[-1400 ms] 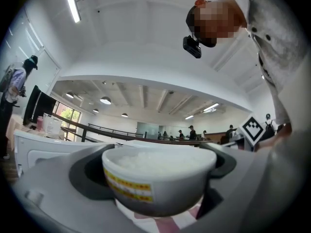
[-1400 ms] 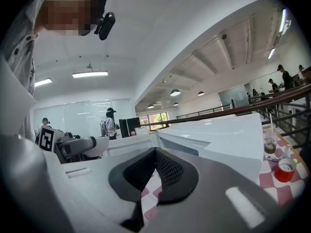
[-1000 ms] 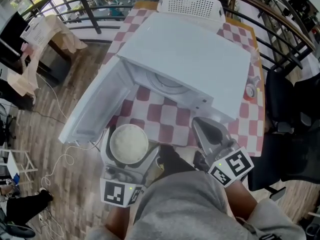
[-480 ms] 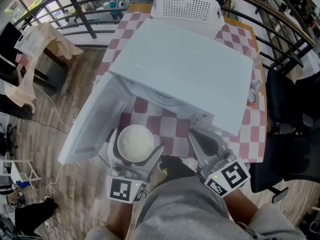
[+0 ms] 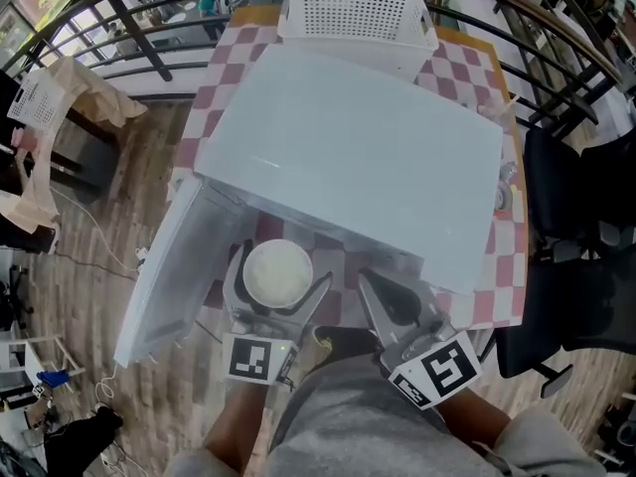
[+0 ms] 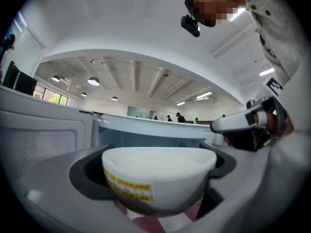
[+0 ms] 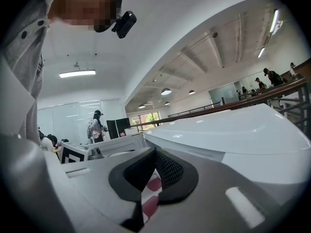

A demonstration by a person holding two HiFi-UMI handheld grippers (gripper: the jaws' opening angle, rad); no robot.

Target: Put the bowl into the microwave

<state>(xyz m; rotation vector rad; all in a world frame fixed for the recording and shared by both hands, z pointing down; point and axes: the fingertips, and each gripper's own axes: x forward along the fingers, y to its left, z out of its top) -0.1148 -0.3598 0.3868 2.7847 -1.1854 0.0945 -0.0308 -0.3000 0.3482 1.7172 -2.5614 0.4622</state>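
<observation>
A white bowl [image 5: 278,271] with a yellow band [image 6: 158,176] sits between the fingers of my left gripper [image 5: 278,278] [image 6: 155,181], which is shut on it. The bowl hangs level just in front of the white microwave's [image 5: 348,157] open cavity [image 6: 146,136]. The microwave door [image 5: 164,271] [image 6: 43,135] swings out to the left. To the right of the bowl, my right gripper [image 5: 370,288] [image 7: 154,165] stands shut and holds nothing, by the microwave's front right corner [image 7: 228,130]. From the left gripper view the right gripper [image 6: 248,125] shows at the right.
A white perforated basket [image 5: 358,13] stands behind the microwave. The table wears a red and white checked cloth [image 5: 497,237]. A black chair [image 5: 576,227] is at the right, railings [image 5: 149,28] run along the back, and wooden floor [image 5: 99,237] lies to the left.
My left gripper has carried the bowl forward and a little right, up to the microwave's opening. The right gripper has moved forward and left beside it.
</observation>
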